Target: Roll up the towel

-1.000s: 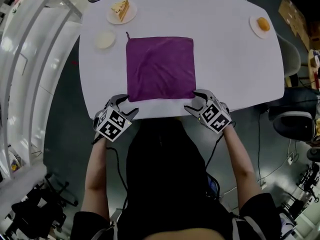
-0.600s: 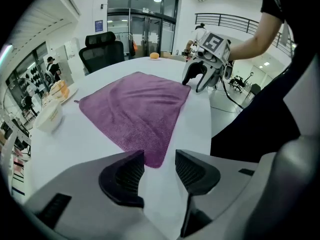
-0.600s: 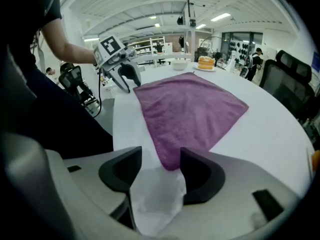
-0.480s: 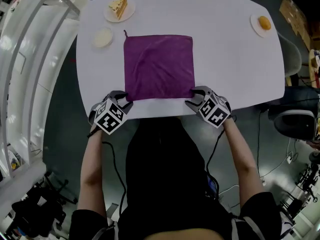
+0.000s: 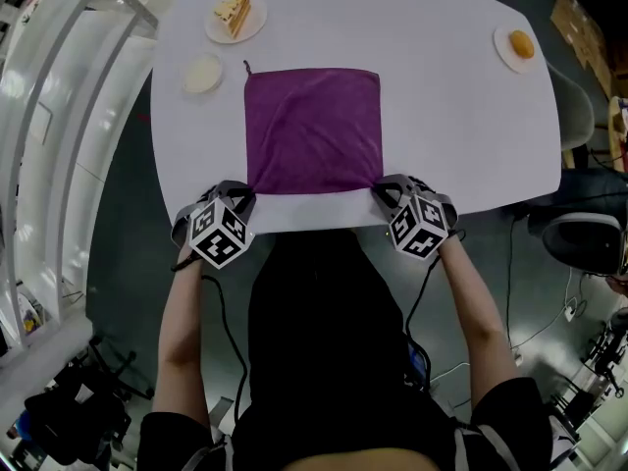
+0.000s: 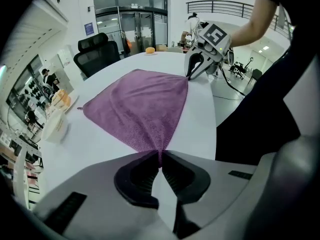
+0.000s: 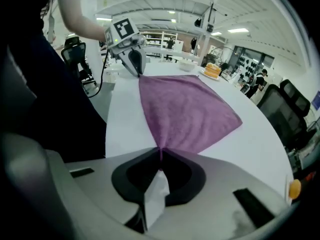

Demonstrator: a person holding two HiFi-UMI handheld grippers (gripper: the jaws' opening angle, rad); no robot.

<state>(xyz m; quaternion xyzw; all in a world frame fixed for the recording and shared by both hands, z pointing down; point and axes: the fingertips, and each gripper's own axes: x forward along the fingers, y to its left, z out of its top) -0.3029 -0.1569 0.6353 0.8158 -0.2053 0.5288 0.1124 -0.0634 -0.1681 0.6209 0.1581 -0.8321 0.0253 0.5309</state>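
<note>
Fuzzy purple cloth towel (image 5: 312, 130) on smooth matt white table (image 5: 451, 116)

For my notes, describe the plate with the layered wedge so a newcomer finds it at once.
On the white table, a purple towel lies flat. Past the towel's far left corner sit two small round white things; the plate is the farther one, at the table's edge. It alone carries a layered yellowish wedge: the neighbouring dish looks plain, and the far right plate holds something orange.
</note>
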